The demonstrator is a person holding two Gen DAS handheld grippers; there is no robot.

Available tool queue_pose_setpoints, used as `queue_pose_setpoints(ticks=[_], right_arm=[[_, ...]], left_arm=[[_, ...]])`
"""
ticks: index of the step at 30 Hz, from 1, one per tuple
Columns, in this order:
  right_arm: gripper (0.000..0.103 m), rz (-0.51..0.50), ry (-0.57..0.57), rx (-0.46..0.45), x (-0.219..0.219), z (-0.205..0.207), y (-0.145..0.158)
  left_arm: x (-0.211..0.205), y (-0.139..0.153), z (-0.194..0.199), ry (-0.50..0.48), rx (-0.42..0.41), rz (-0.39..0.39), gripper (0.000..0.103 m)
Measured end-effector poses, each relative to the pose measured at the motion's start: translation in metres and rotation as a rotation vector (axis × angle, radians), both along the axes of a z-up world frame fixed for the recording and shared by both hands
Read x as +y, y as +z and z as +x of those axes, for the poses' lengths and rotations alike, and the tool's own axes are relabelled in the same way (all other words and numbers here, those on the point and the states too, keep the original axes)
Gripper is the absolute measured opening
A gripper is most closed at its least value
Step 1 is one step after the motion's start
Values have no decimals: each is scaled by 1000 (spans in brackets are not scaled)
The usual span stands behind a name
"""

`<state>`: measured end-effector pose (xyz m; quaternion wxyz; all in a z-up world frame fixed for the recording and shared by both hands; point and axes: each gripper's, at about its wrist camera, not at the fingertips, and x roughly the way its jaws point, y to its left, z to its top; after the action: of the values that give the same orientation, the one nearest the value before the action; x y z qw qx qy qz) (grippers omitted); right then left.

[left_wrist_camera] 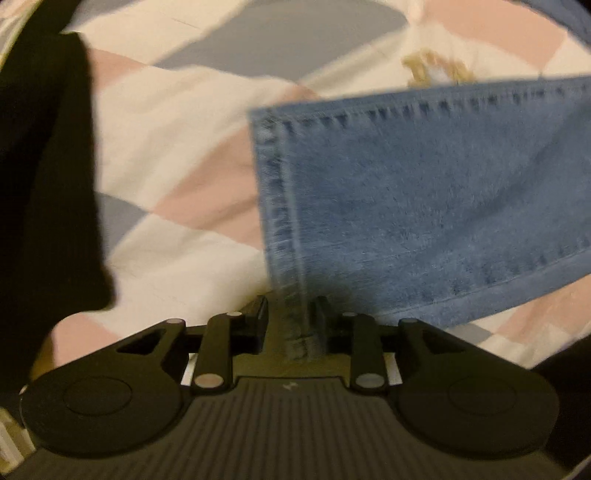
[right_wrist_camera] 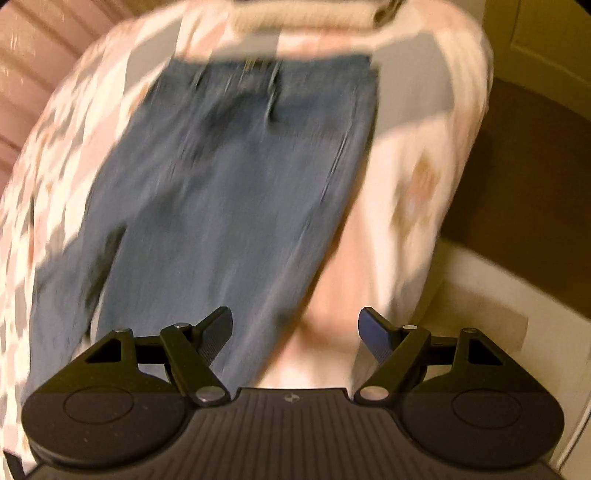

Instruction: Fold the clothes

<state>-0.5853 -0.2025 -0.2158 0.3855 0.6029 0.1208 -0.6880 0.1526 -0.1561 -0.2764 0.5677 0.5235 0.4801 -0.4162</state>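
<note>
Blue jeans (right_wrist_camera: pixel 221 192) lie stretched along a bed in the blurred right wrist view, waistband at the far end. In the left wrist view a jeans leg (left_wrist_camera: pixel 424 199) hangs lifted above the quilt, and my left gripper (left_wrist_camera: pixel 291 314) is shut on its hemmed cuff edge, which runs down between the two fingers. My right gripper (right_wrist_camera: pixel 295 332) stands open just above the near end of the jeans, its left finger (right_wrist_camera: pixel 216 332) over the denim, its right finger over the quilt, nothing between them.
The bed wears a quilt (left_wrist_camera: pixel 177 110) of cream, pink and grey diamonds. A dark garment (left_wrist_camera: pixel 40 184) fills the left side of the left wrist view. Right of the bed are a brown floor (right_wrist_camera: pixel 517 184) and a cream wall (right_wrist_camera: pixel 546 33).
</note>
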Motion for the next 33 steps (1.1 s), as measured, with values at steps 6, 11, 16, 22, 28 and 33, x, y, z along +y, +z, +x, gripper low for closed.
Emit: queue_pose_setpoints(ticks=[6, 11, 16, 22, 28, 33], right_arm=[[77, -67, -15, 30, -40, -90, -9], [77, -63, -27, -28, -67, -143, -39], [18, -40, -28, -95, -82, -167, -61], [7, -84, -1, -93, -66, -180, -33], [41, 50, 116, 58, -84, -173, -38], [51, -23, 389, 393, -83, -113, 5]], left_arm=[[29, 48, -16, 169, -89, -43, 22], [18, 65, -117, 233, 146, -213, 34], [9, 50, -204, 354, 342, -272, 35], [11, 42, -247, 358, 378, -270, 34], [9, 38, -258, 353, 319, -255, 33], [4, 49, -261, 353, 302, -336, 35]])
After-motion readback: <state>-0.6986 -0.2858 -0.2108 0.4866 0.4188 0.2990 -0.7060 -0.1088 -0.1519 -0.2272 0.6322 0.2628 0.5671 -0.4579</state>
